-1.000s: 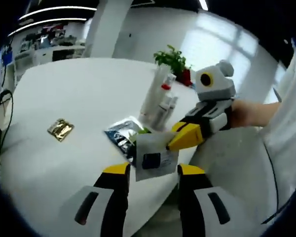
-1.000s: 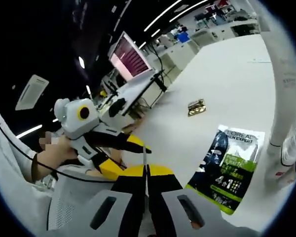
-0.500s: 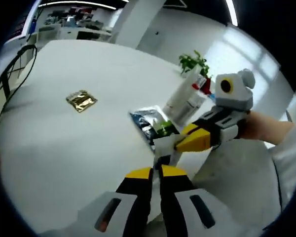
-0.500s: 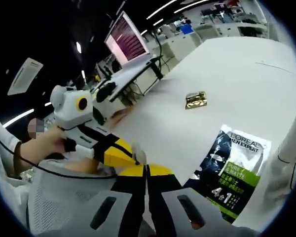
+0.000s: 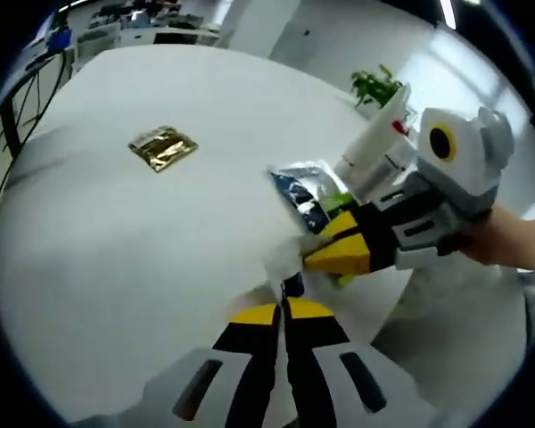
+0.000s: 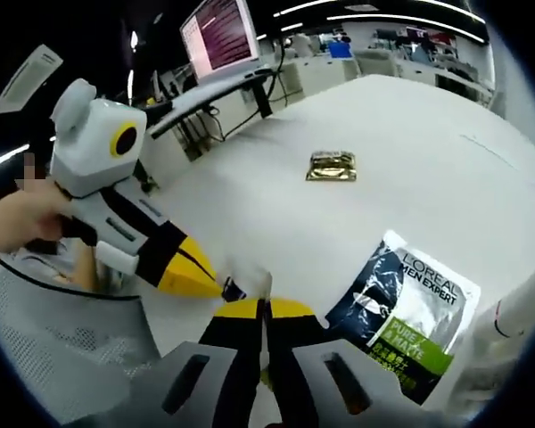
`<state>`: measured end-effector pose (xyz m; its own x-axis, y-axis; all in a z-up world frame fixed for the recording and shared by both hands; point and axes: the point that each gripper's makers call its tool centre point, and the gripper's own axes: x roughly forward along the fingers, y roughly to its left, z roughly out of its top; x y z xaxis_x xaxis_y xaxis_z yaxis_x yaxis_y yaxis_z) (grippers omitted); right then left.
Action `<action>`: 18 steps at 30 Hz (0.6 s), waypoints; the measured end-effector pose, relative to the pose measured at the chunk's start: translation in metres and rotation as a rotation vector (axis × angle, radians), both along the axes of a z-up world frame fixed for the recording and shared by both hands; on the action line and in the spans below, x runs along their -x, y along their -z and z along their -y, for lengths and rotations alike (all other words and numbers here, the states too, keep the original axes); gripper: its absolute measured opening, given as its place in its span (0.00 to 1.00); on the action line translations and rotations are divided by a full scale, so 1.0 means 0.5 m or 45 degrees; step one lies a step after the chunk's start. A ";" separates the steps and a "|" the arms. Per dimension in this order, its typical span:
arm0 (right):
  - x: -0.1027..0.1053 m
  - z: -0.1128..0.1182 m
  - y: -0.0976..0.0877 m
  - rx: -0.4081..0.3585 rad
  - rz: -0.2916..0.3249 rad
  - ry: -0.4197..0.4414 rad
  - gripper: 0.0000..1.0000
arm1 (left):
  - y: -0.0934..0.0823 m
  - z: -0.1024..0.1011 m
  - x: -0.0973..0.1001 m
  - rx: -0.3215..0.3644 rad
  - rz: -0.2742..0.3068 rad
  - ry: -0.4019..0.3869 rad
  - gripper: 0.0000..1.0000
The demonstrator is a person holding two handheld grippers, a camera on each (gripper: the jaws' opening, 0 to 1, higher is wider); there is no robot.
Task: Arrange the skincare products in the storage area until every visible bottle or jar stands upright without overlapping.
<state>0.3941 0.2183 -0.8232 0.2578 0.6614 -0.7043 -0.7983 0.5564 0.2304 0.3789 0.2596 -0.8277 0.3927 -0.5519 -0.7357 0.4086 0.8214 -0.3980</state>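
I see the white table (image 5: 116, 241) spread wide, and on it the dark L'Oreal sachet (image 6: 410, 308) lying flat at my right gripper's two o'clock, its long axis running toward one o'clock. In the left gripper view the white tubes (image 5: 374, 147) stand at one o'clock, just beyond that sachet. A small gold packet (image 5: 163, 147) lies well apart at eleven o'clock.

Both grippers meet nose to nose near the table edge. My left gripper (image 5: 283, 308) has its jaws pressed together on a thin white sachet (image 5: 283, 259), blurred here. My right gripper (image 6: 263, 308) is likewise pinched shut on the same sachet's edge. I judge the right gripper nearer the tubes.
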 end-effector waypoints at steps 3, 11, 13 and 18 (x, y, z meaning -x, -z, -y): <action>-0.005 0.001 0.010 0.021 0.003 0.003 0.01 | 0.003 0.001 -0.004 -0.014 0.004 0.016 0.05; -0.005 0.011 0.029 0.083 0.019 -0.011 0.01 | 0.009 -0.001 0.000 -0.057 0.037 0.062 0.04; -0.007 0.012 0.035 0.097 0.032 -0.007 0.01 | 0.006 -0.003 0.001 -0.093 0.074 0.091 0.04; -0.009 0.006 0.031 0.101 0.055 -0.029 0.01 | -0.026 0.007 -0.017 -0.095 0.208 0.128 0.13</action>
<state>0.3984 0.2152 -0.8385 0.2745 0.6100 -0.7434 -0.8191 0.5533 0.1516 0.3876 0.2561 -0.8149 0.4558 -0.5405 -0.7071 0.5443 0.7979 -0.2590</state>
